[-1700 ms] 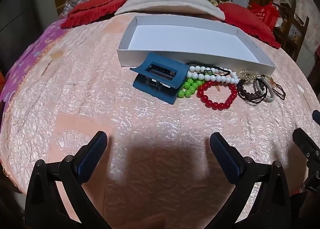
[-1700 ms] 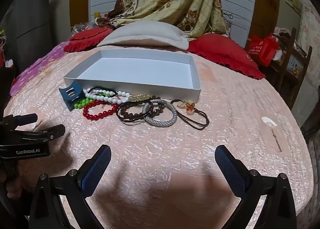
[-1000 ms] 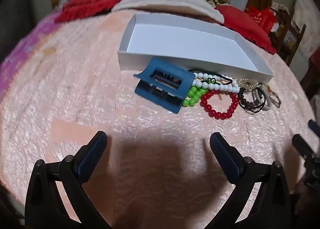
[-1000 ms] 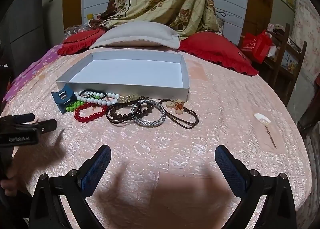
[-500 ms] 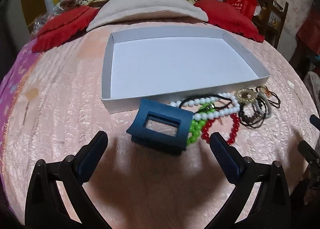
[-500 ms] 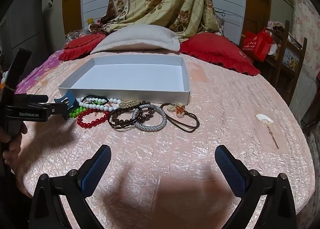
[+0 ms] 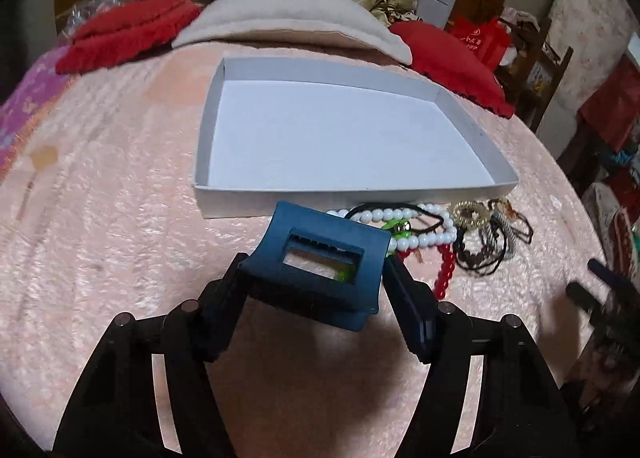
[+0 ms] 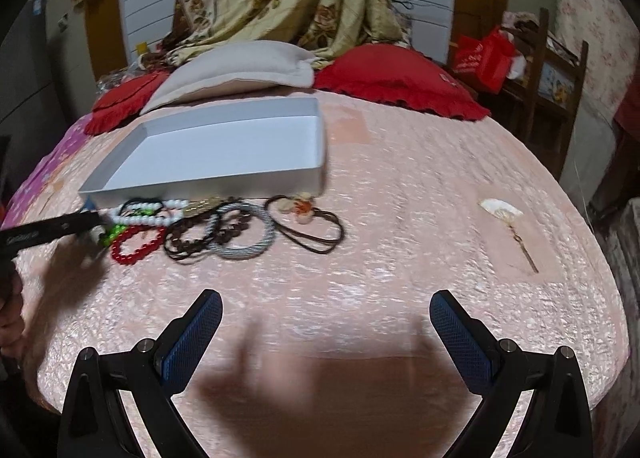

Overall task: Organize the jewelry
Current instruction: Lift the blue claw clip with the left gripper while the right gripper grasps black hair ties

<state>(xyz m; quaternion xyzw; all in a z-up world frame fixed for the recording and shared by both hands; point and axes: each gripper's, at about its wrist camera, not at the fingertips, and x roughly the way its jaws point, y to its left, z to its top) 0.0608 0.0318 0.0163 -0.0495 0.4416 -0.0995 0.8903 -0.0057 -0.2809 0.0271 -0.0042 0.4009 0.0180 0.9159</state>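
Half a second ago the left gripper (image 7: 316, 278) hung spread wide short of the dark blue rectangular plastic hair claw (image 7: 320, 258); now its two fingers are clamped on the claw's sides, just in front of the shallow white cardboard box (image 7: 208, 146) on the pink quilted bedspread (image 7: 100, 218). The white bead bracelet (image 7: 400, 214) and red bead bracelet (image 8: 136, 242) lie beside it as before. The right gripper (image 8: 326, 338) stays spread wide, grasping nothing, over bare bedspread.
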